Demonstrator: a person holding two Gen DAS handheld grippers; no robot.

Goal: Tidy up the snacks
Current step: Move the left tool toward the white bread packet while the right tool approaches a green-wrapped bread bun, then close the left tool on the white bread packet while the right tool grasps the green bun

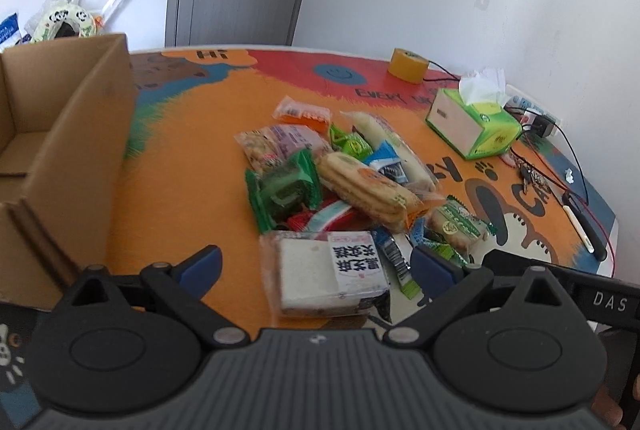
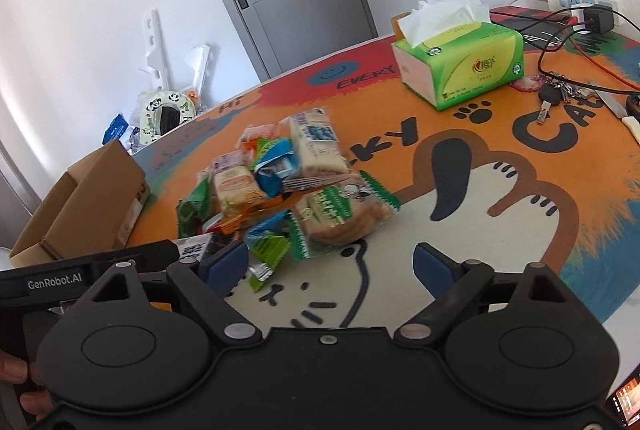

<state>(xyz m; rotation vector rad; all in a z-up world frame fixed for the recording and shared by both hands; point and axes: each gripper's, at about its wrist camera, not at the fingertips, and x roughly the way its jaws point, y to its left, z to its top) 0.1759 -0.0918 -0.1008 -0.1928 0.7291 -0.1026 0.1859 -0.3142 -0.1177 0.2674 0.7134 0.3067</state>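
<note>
Bright cartoon matting is covering the bench [image 1: 192,165], with the snack pile [image 1: 340,181] lying mid-bench and the box [image 1: 80,133] standing open at its left. From the left wrist, the left tool [image 1: 316,266] is hanging spread around a white cake pack [image 1: 328,274]; closing squarely across its short sides should suit. From the right wrist, the right tool [image 2: 332,262] is gaping empty beside the pile [image 2: 280,189]. Buried packets are staying hidden, and motion is blurring labels.

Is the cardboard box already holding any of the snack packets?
No, the part of the cardboard box that shows looks bare, and the snack packets lie piled on the table.
</note>
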